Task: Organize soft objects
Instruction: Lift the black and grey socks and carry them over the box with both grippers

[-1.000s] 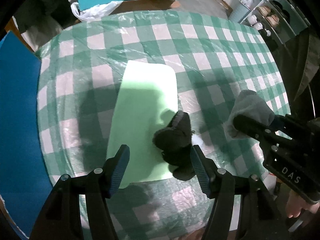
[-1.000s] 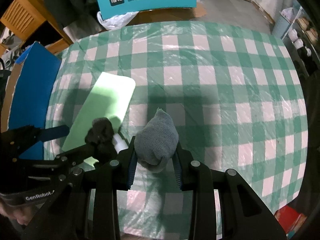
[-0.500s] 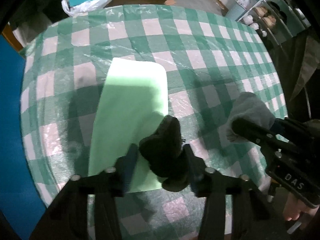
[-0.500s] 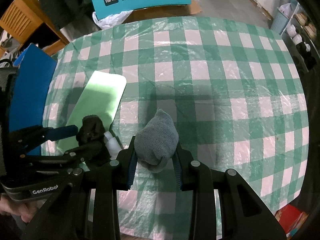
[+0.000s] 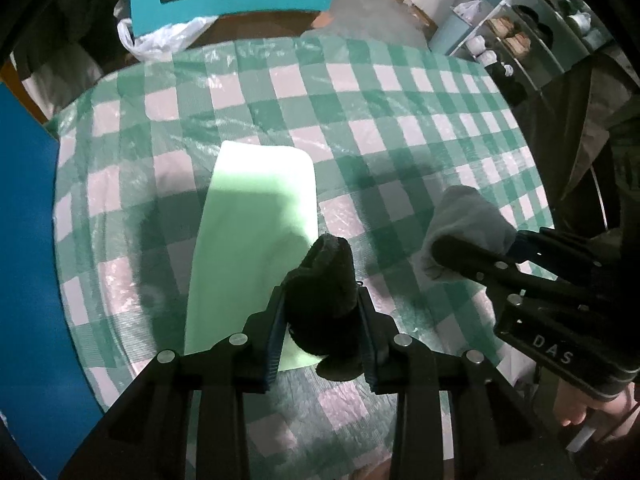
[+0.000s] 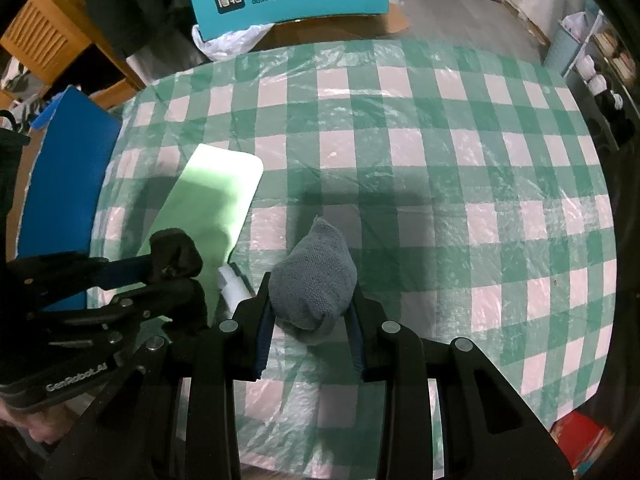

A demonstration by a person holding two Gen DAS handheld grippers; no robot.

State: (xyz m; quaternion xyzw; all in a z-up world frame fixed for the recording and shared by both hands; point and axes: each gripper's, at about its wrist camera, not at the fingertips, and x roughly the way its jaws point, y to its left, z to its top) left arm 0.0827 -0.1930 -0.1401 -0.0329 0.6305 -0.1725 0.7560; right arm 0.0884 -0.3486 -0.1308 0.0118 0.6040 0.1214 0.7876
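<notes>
Left wrist view: left claw (image 5: 322, 316) clamps the black sock (image 5: 322, 296) above the green mat's (image 5: 248, 240) near-right corner; right claw (image 6: 310, 312) pinches the grey sock (image 6: 314, 276). Either shallow bundle could slip free onto the desk (image 6: 440, 184).

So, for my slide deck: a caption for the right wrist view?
Right gripper clamps a grey sock above the checked tablecloth; left gripper holds a black sock.

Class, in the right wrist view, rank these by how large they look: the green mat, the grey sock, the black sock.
1. green mat
2. grey sock, though nearness to the camera enlarges it
3. black sock, partly hidden by the left gripper's jaws
</notes>
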